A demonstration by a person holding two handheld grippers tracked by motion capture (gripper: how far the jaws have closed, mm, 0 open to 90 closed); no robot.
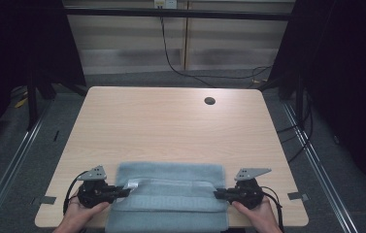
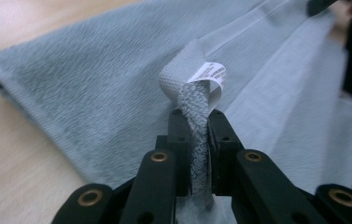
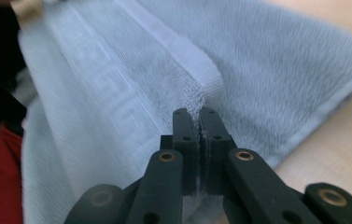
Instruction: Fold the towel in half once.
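Note:
A grey-blue towel [image 1: 171, 194] lies folded at the near edge of the wooden table [image 1: 171, 121], its front hanging over the edge. My left gripper [image 1: 122, 192] is shut on the towel's left corner, where a white label [image 2: 211, 74] sticks up from the pinched cloth [image 2: 197, 121]. On the other side my right gripper [image 1: 218, 194] is shut on the towel's right corner [image 3: 206, 93], by the woven border band [image 3: 117, 102]. Both grippers lift a hemmed edge a little above the layer below.
A round cable hole [image 1: 209, 101] sits at the table's far right. Black cables [image 1: 185, 68] run across the floor behind the table. A metal rail [image 1: 10, 160] runs along the floor at left, and another rail [image 1: 316, 160] at right.

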